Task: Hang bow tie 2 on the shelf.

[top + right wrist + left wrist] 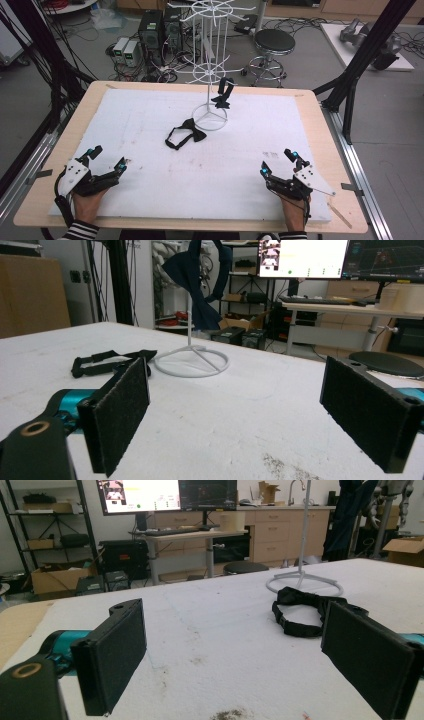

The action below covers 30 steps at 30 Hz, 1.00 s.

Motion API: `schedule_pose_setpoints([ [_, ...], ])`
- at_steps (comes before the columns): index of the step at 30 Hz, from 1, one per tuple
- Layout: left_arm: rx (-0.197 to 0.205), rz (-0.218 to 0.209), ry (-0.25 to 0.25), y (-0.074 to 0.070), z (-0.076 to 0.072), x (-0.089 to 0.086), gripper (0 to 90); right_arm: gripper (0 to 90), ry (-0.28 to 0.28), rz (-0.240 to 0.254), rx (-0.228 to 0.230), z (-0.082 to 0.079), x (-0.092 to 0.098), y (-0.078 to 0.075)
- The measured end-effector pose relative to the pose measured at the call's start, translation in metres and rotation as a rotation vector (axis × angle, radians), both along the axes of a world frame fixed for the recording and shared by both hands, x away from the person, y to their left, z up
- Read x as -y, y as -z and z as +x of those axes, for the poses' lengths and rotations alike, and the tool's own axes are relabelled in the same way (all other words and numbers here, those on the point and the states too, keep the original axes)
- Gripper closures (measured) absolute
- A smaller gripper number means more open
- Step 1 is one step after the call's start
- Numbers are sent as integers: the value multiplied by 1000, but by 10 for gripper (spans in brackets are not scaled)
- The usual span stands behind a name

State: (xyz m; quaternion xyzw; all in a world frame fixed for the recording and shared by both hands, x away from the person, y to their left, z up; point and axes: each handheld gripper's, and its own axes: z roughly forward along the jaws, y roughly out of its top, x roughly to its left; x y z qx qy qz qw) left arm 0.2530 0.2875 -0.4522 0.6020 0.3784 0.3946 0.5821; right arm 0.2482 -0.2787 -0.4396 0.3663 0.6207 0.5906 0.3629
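A black bow tie with its strap (183,134) lies flat on the white mat, just left of the base of a white wire display stand (210,60). A second dark bow tie (223,95) hangs from the stand's lower ring. My left gripper (106,159) rests open at the mat's front left, with nothing between its jaws. My right gripper (277,162) rests open at the front right, also holding nothing. In the left gripper view the flat bow tie (305,610) lies ahead to the right, before the stand's ring base (304,582). In the right gripper view the flat bow tie (107,362) lies at the left and the hanging bow tie (197,280) is above the stand base (192,362).
The white mat (150,165) covers most of the wooden table (40,185). A stool (273,47), computer towers (152,30) and cables stand on the floor beyond the far edge. Black frame posts (367,50) rise at both sides.
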Motion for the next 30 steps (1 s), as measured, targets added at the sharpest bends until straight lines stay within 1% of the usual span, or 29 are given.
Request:
schedule_pose_setpoints([
  [2, 4, -1, 3, -1, 1, 0, 113, 118, 1, -8, 3, 0, 0, 1],
  [4, -1, -3, 6, -3, 2, 0, 113, 118, 1, -8, -1, 0, 0, 3],
  [6, -15, -4, 10, -4, 4, 0, 113, 118, 1, -8, -8, 0, 0, 4],
  [9, -32, -1, 18, -6, 6, 0, 113, 118, 0, -8, 3, 0, 1, 4],
  [10, -38, -5, 22, -7, 7, 1, 113, 118, -1, -5, 2, -1, 1, 4],
  [12, -46, 0, 30, -11, 10, 1, 113, 118, 1, -1, 2, -1, 2, 6],
  [15, -67, -2, 55, -19, 16, 3, 113, 118, 4, 9, 2, -2, 3, 7],
  [19, -89, 17, 92, -34, 22, 7, 113, 118, 11, 11, 11, -3, 5, 9],
  [20, -95, 30, 105, -39, 25, 8, 113, 118, 9, 14, 5, -3, 4, 10],
  [24, -128, 55, 145, -53, 32, 12, 113, 118, 7, -6, 9, -3, 3, 12],
  [28, -157, 92, 171, -65, 40, 19, 112, 118, 6, -5, 17, -2, 3, 13],
  [29, -166, 97, 179, -68, 42, 21, 113, 118, 3, 0, 8, -3, 3, 13],
  [30, -171, 98, 185, -70, 44, 23, 113, 118, 3, -2, 10, -2, 3, 14],
])
